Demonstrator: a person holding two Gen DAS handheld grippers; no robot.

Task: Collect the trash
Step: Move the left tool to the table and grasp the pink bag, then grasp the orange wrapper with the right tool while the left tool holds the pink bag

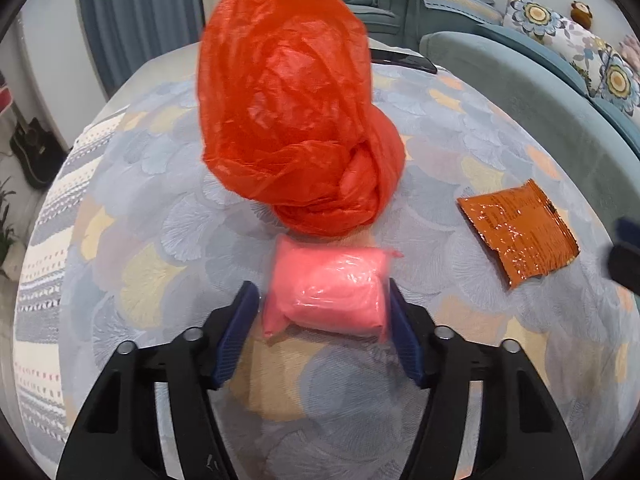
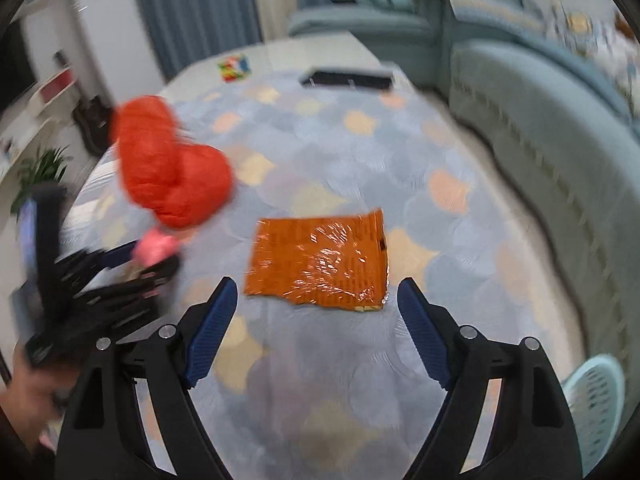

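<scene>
While the left gripper (image 1: 322,300) clamps a pink wrapped packet (image 1: 326,290) between its blue pads, a crumpled red plastic bag (image 1: 288,108) bulges just beyond its tips. Spread wide and holding nothing, the right gripper (image 2: 316,300) hovers with an orange foil wrapper (image 2: 320,262) lying flat on the patterned tablecloth (image 2: 340,360) just ahead of its fingertips.

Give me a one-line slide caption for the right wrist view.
Open right gripper poised over an orange foil wrapper on the patterned tablecloth.
</scene>
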